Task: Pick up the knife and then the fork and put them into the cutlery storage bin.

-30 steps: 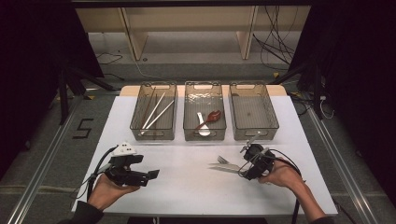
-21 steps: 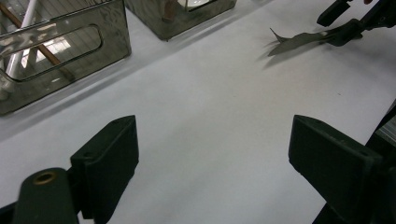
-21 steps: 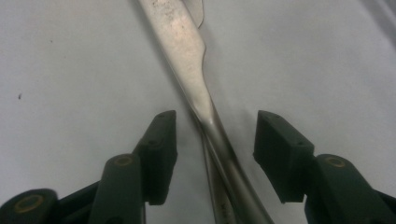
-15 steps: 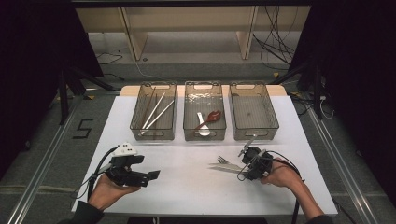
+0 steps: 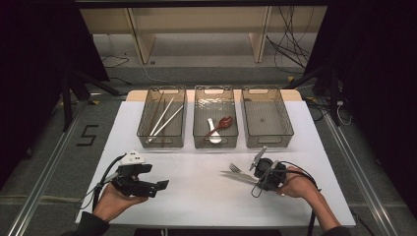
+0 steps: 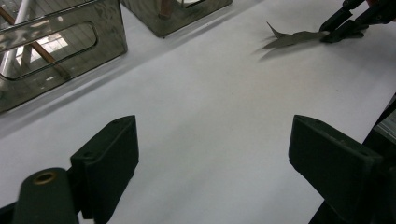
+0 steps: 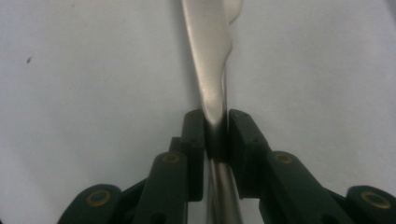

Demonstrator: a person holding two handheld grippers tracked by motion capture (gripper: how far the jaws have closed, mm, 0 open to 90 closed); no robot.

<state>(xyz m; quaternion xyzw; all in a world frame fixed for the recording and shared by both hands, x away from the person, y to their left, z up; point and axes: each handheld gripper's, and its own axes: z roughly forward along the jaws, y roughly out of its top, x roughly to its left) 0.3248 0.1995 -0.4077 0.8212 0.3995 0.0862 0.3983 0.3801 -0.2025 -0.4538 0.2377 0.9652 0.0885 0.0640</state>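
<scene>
Right gripper view: the right gripper has just been closing its matte black fingers and now pinches a fork by its smooth, flat steel handle.
Fork position: lying on the bench, just left of the right gripper, tines pointing left.
Left gripper: blocky fingers spread wide, nothing between them, above the bench.
Bench: plain matte white sheet.
Bins: three clear ribbed plastic bins in a row; the left holds chopsticks, the middle a white spoon and a red spoon.
</scene>
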